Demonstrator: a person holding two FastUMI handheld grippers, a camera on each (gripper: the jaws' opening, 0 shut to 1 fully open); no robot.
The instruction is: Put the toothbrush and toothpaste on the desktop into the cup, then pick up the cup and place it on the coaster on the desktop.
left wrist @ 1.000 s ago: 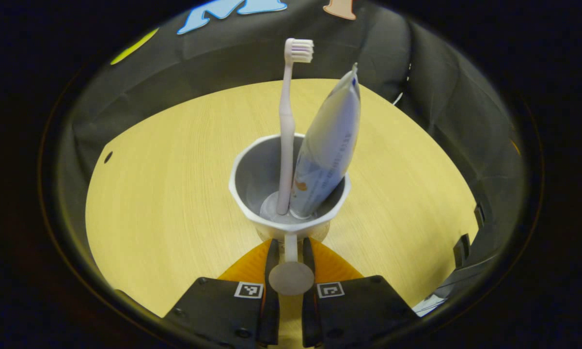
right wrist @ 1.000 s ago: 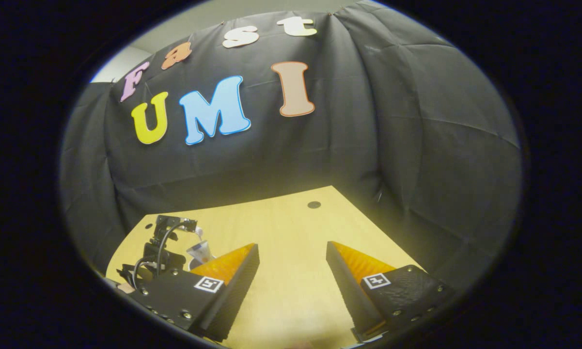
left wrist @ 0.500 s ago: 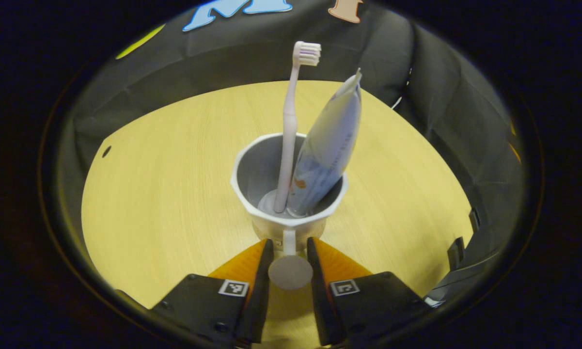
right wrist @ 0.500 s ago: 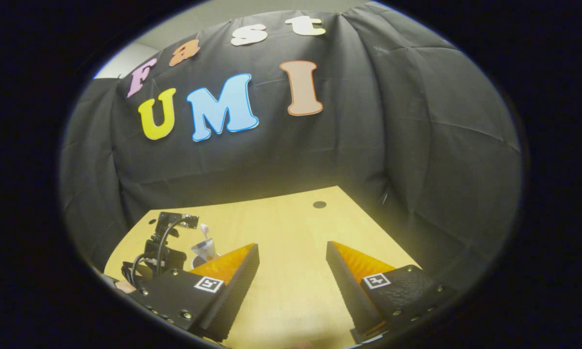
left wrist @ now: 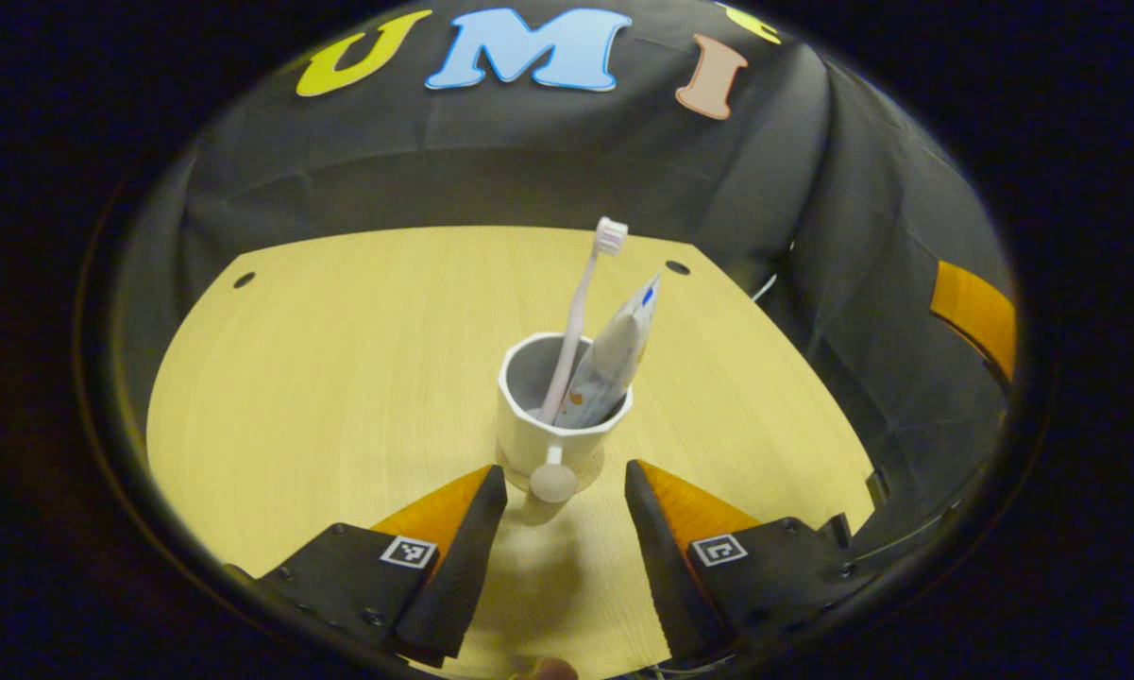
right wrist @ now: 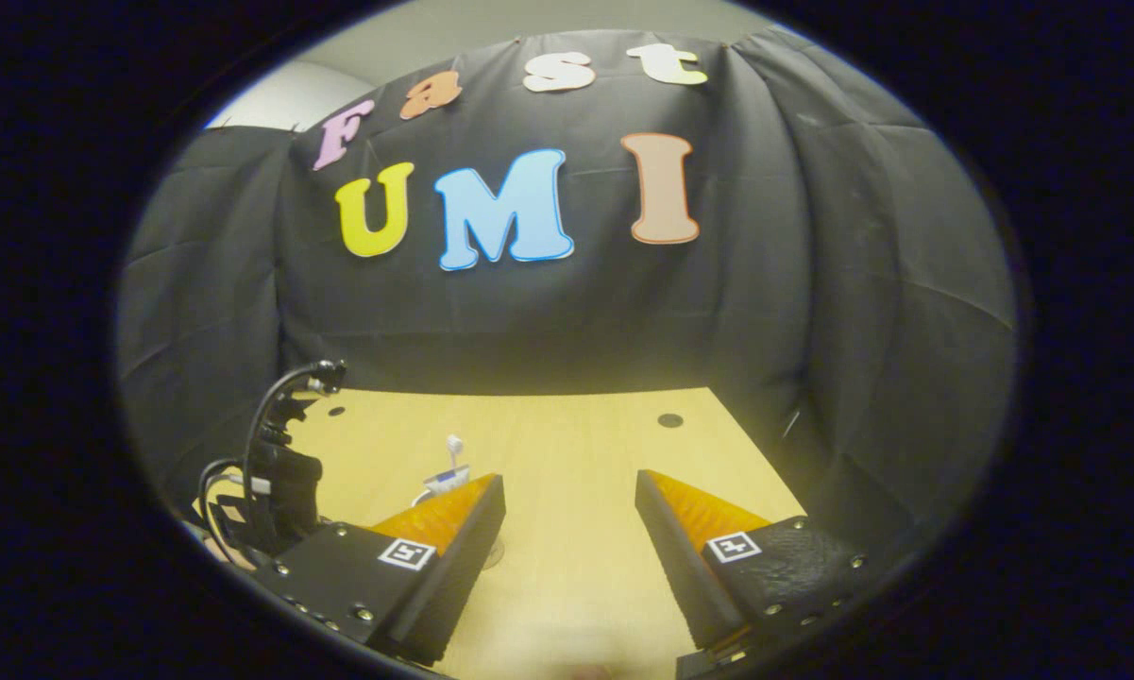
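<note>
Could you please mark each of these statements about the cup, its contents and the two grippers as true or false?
1. The toothbrush stands in the cup with its bristles up. True.
2. The toothpaste lies flat on the desktop. False: it leans inside the cup beside the toothbrush.
3. The left gripper is clamped on the cup's handle. False: its fingers are spread apart, clear of the handle.
4. The right gripper is open and holds nothing. True.
5. The cup lies tipped on its side. False: it stands upright.
</note>
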